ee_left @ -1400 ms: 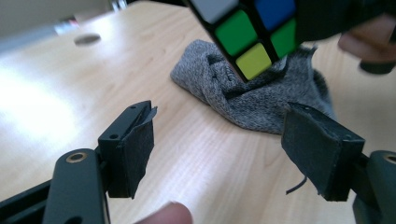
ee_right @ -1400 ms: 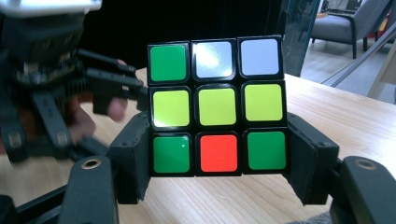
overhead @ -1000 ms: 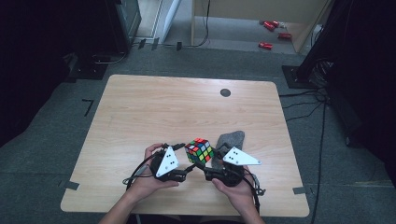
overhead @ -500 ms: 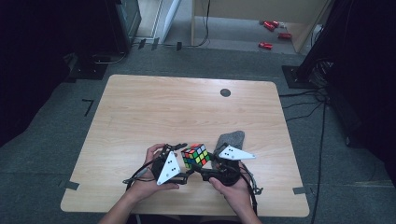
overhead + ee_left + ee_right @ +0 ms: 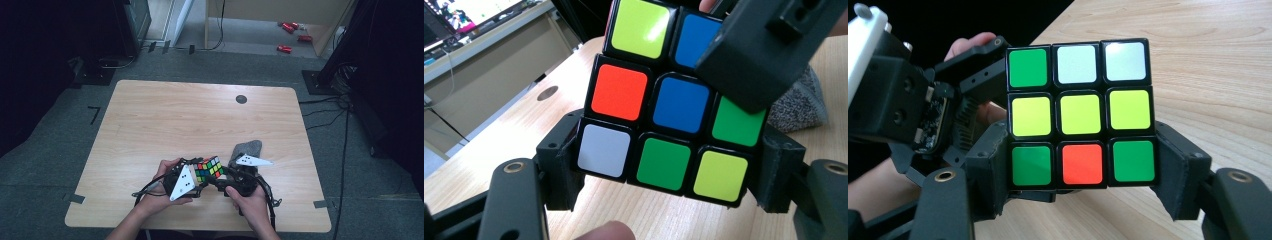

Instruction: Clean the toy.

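Observation:
A scrambled puzzle cube is held just above the table's front edge, between both hands. My left gripper is shut on the cube, its jaws clamping the bottom row from either side. My right gripper is shut on the same cube, its jaws pressing the sides of the lowest row. In the left gripper view the right gripper's black jaw covers the cube's upper right corner. In the high view the left gripper sits left of the cube and the right gripper sits right of it.
A grey speckled cloth lies on the table just behind the right hand. A dark round hole marks the wooden table near its far edge. Cables and red items lie on the floor beyond.
Both hands with the cube have shifted slightly left and toward the front edge. The cube has turned a little between the grippers.

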`<state>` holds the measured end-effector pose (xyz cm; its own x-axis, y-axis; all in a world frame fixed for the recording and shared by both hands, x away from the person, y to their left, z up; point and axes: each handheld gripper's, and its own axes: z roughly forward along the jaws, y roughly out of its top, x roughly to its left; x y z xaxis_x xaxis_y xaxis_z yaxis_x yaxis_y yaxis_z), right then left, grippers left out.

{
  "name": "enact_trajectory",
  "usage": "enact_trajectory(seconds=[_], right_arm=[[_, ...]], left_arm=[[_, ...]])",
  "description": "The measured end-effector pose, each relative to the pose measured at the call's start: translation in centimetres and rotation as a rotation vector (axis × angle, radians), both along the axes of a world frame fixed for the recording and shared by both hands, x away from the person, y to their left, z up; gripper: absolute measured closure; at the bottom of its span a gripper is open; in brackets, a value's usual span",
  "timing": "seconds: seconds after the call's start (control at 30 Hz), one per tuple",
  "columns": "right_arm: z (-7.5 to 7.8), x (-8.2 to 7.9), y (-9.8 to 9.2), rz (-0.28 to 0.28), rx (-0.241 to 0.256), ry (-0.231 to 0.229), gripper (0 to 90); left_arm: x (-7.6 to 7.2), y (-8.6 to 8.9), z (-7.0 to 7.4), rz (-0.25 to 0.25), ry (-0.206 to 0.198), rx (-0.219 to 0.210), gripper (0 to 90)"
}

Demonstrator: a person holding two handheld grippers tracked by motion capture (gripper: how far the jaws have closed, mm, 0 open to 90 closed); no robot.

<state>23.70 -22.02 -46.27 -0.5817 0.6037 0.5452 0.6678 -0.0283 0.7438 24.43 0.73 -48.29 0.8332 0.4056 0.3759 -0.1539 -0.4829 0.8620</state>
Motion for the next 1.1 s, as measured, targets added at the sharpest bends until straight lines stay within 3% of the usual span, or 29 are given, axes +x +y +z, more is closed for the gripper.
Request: enact_trajectory(seconds=[0.13, 0.23, 0.33, 0.43, 0.53, 0.6, 0.67, 0.77, 0.83, 0.97, 1.03, 1.1], right_arm=[[0.1, 0.2, -0.5, -0.001, 0.04, -0.023, 31.1], [0.3, 0.3, -1.4, -0.018, 0.037, -0.097, 23.8], [0.7, 0.3, -2.6, -0.058, 0.005, -0.159, 25.3], [0.7, 0.5, -4.0, -0.12, -0.098, -0.239, 28.9], [-0.2, 0.8, -4.7, -0.186, -0.316, -0.368, 30.6], [-1.1, 1.2, -5.1, -0.185, -0.399, -0.411, 29.4], [-2.0, 1.8, -5.4, -0.17, -0.429, -0.387, 26.1], [-3.7, 2.5, -5.3, -0.133, -0.537, -0.339, 21.1], [-4.4, 2.7, -5.3, -0.113, -0.58, -0.305, 18.2], [-5.3, 3.0, -5.5, -0.11, -0.62, -0.272, 19.7], [-5.8, 3.0, -5.6, -0.107, -0.649, -0.25, 22.0], [-6.0, 3.0, -5.8, -0.116, -0.632, -0.24, 31.4]], left_arm=[[0.2, 0.2, 0.2, 0.013, 0.053, -0.029, 33.1], [0.9, 1.0, 0.4, 0.049, 0.112, -0.064, 34.0], [1.5, 1.9, 0.6, 0.073, 0.161, -0.09, 34.1], [1.9, 2.6, 0.8, 0.079, 0.208, -0.119, 34.2], [2.1, 2.9, 0.9, 0.056, 0.247, -0.13, 34.2], [2.2, 3.1, 1.0, 0.044, 0.275, -0.142, 34.2], [2.3, 3.3, 1.0, 0.047, 0.297, -0.151, 34.3], [2.4, 3.3, 0.9, 0.053, 0.314, -0.148, 34.3], [2.5, 3.3, 0.9, 0.055, 0.316, -0.141, 34.3], [2.5, 3.3, 0.8, 0.051, 0.325, -0.139, 34.3], [2.4, 3.4, 0.8, 0.02, 0.337, -0.153, 34.4], [2.3, 3.4, 1.0, 0.014, 0.33, -0.158, 34.4]])
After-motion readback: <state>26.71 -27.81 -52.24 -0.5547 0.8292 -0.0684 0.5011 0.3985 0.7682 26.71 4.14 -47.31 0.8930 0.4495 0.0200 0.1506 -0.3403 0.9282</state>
